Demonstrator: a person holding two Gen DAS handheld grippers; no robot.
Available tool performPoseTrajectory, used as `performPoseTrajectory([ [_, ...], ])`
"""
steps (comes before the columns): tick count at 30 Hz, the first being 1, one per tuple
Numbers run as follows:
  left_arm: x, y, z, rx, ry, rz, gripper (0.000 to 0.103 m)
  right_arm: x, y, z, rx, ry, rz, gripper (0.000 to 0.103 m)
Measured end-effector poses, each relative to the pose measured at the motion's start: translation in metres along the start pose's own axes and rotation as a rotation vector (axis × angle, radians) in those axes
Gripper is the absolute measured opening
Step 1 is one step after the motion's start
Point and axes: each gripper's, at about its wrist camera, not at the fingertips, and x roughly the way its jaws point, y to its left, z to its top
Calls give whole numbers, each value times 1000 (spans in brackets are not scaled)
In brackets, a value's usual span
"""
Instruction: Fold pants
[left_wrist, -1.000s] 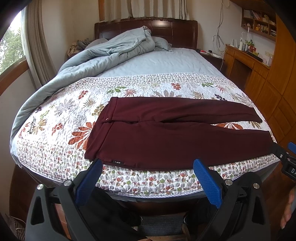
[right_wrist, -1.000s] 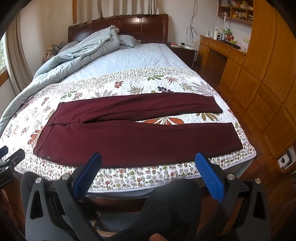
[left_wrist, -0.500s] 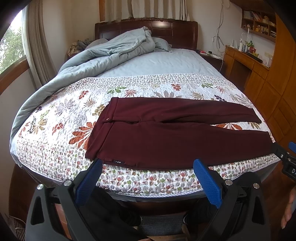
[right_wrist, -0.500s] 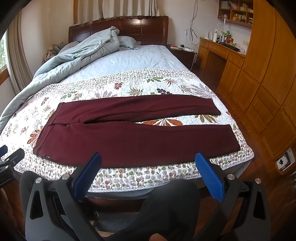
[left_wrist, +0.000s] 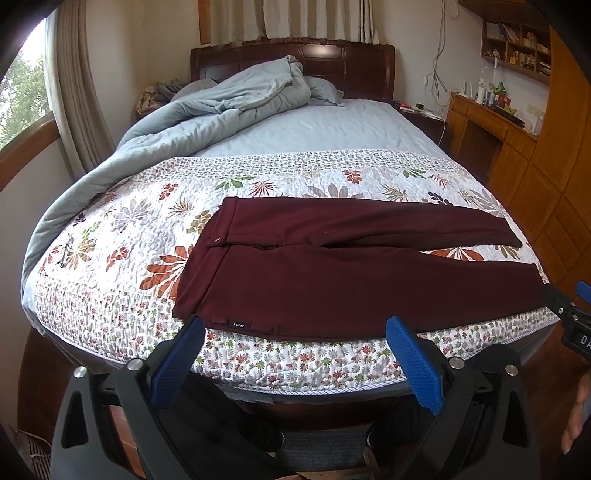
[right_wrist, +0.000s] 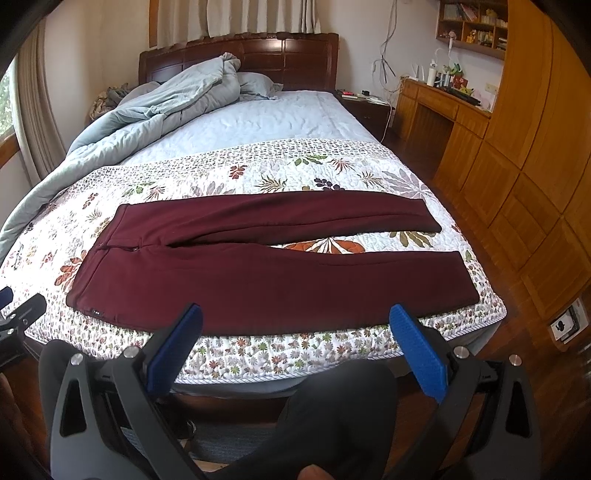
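Observation:
Dark maroon pants (left_wrist: 332, 273) (right_wrist: 266, 277) lie flat across the foot of the bed, waistband to the left, both legs stretched right with a narrow gap between them. My left gripper (left_wrist: 295, 358) hovers open just short of the bed's near edge, below the waistband end, nothing between its blue pads. My right gripper (right_wrist: 295, 347) is open too, held before the near leg, empty. The right gripper's tip shows at the right edge of the left wrist view (left_wrist: 570, 314); the left gripper's tip (right_wrist: 22, 317) shows at the left edge of the right wrist view.
A floral quilt (left_wrist: 122, 254) covers the foot of the bed. A crumpled grey-blue duvet (left_wrist: 207, 110) is piled toward the dark headboard (right_wrist: 288, 51). Wooden cabinets (right_wrist: 524, 155) and a desk stand to the right. The person's dark-trousered knee (right_wrist: 332, 413) sits under the right gripper.
Both grippers have drifted slightly closer to the bed; the pants sit a little lower and nearer in both views. Both stay open.

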Motion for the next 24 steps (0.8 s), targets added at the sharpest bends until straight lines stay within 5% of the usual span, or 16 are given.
performPoseTrajectory([
  [18, 13, 9, 1, -12, 5, -7, 99, 14, 10, 6, -21, 22, 8, 101],
  [19, 17, 11, 0, -6, 4, -26, 99, 17, 10, 6, -22, 29, 22, 101],
  [21, 38, 21, -3, 18, 33, -181, 99, 30, 8, 7, -23, 55, 115, 101],
  [23, 68, 39, -5, -6, 120, -357, 99, 44, 2, 9, -19, 56, 258, 101],
  [24, 83, 50, -4, -17, 166, -375, 99, 50, -1, 10, -17, 51, 307, 101],
])
